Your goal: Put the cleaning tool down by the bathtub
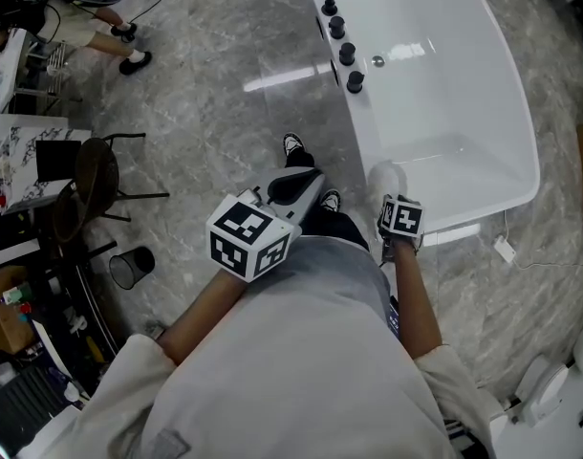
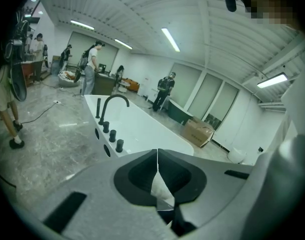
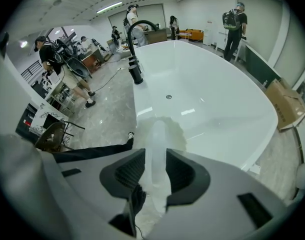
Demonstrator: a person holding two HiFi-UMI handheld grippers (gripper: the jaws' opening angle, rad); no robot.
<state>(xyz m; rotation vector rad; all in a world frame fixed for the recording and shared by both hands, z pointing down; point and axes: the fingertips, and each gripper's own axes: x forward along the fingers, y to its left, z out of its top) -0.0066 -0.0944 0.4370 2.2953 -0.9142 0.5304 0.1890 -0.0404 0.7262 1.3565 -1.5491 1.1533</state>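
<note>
While the right hand-held gripper [image 3: 156, 159] pinches the cleaning tool [image 3: 156, 134] by its handle, its round head sticks out at twelve o'clock, by the bathtub [image 3: 217, 99] rim; the left hand-held gripper [image 2: 157, 156] is pressed together, empty.

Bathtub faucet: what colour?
The faucet is black, set against the white bathtub. It shows best in the right gripper view.

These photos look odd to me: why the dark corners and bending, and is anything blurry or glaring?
Both gripper views are fisheye: black corners, bowed ceiling lines. Right gripper view: the cleaning tool in the tongs looks soft, likely too close to focus. Head view: sharper, with a glare streak on the floor.
</note>
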